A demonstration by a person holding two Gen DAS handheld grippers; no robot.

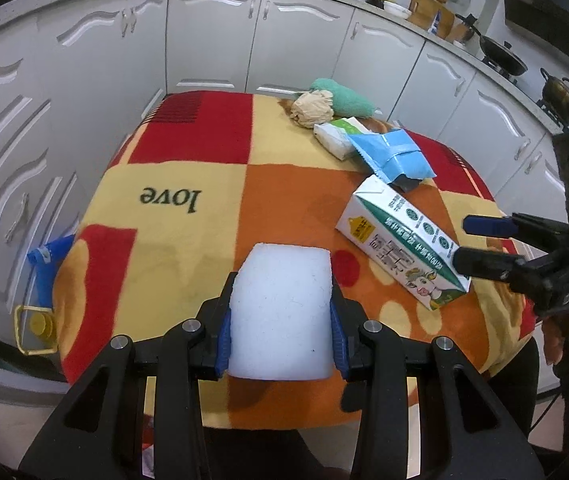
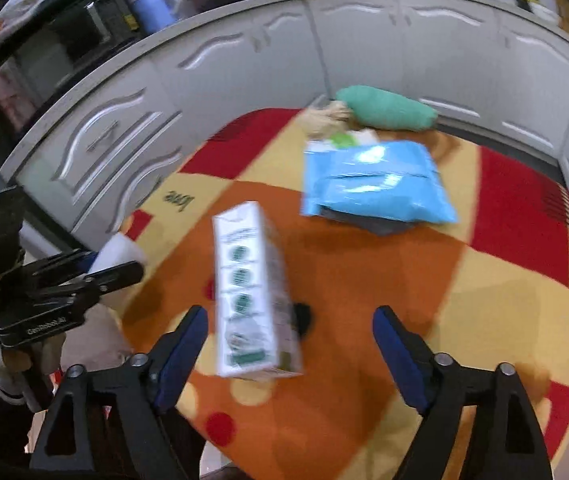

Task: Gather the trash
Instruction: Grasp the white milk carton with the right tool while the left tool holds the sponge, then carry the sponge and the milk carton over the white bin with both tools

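**Foam block in one gripper, milk carton lined up for the other**

Foam fills the left wrist view: the left gripper has its blue pads pressed against both sides of a white foam block, clamped and held just above the near edge of the patterned tablecloth. To the right lies a milk carton on its side, and the right gripper reaches in from the edge of the picture, its fingertips close to the carton's near end. Further back sit a blue plastic mailer, a white packet, a crumpled beige paper ball and a green rolled cloth, all clustered near the far right of the table.

The right wrist view is blurred, but the fingers of the right gripper stand wide apart. The carton lies between them, nearer the left finger than the right, with its long axis running away from the camera; no contact shows on either side.

Judging by this, one piece of trash is already collected and the carton is the piece being approached. The next move seems to call for centring the fingers over the carton's narrow width, lowering, and closing firmly enough to lift without crushing the cardboard.
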